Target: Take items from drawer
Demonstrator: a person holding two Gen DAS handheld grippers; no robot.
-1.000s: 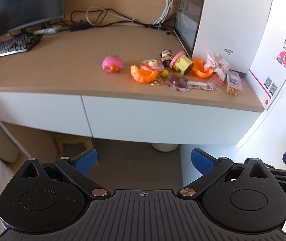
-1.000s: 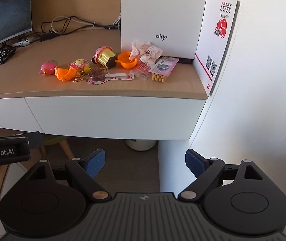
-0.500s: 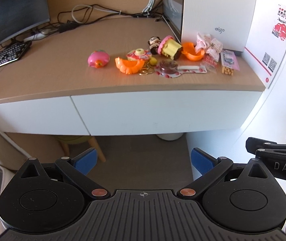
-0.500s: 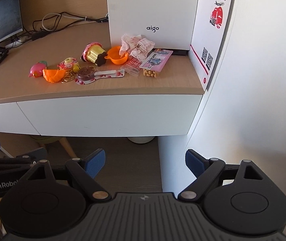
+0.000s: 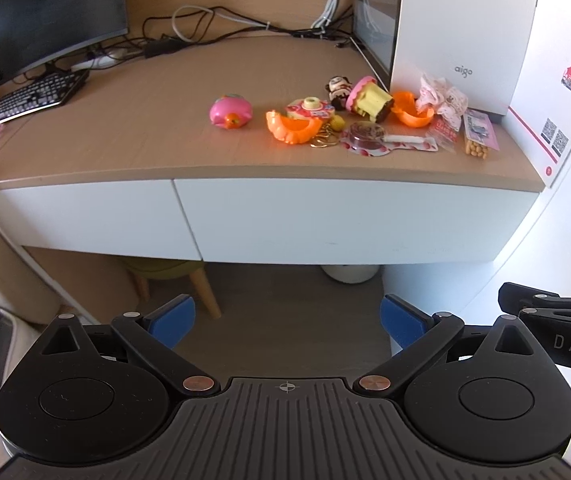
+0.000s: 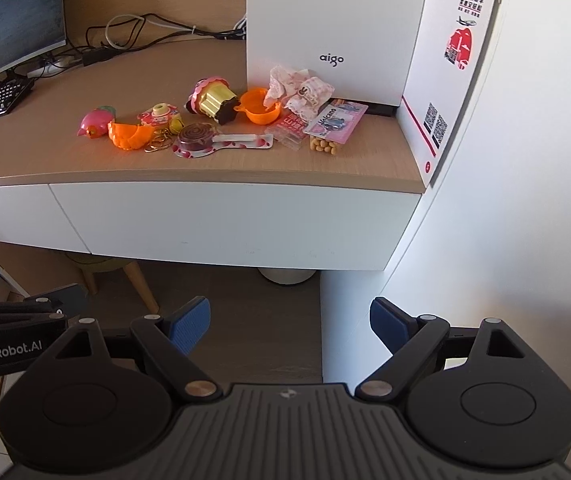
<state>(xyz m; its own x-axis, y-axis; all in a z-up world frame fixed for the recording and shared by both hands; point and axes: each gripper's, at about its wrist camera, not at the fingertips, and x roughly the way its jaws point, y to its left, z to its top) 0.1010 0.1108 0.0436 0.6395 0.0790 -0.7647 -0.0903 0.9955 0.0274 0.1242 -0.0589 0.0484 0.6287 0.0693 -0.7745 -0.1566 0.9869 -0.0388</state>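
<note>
Pale wood desktop (image 5: 133,120) over plain white drawer fronts (image 5: 357,220). Glossy pink toy bird (image 5: 231,111), ridged orange plastic shell (image 5: 293,130), brown spiral-patterned lollipop (image 6: 194,138), white computer case (image 6: 333,20).

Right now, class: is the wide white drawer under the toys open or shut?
Shut: the drawer front sits flush beneath the desktop.

A white computer case (image 6: 337,28) marked "aigo" is seen standing at the far right of the surface (image 5: 133,120), well ahead of and above the claw. A printed card (image 6: 449,76) with QR codes is leaned against the wall to the right of the case. A dark monitor (image 5: 41,20) and a keyboard (image 5: 33,96) are located far to the left. Cables (image 5: 221,24) are routed along the back edge. A wooden stool leg (image 5: 205,292) is visible below, just ahead of the claw.
</note>
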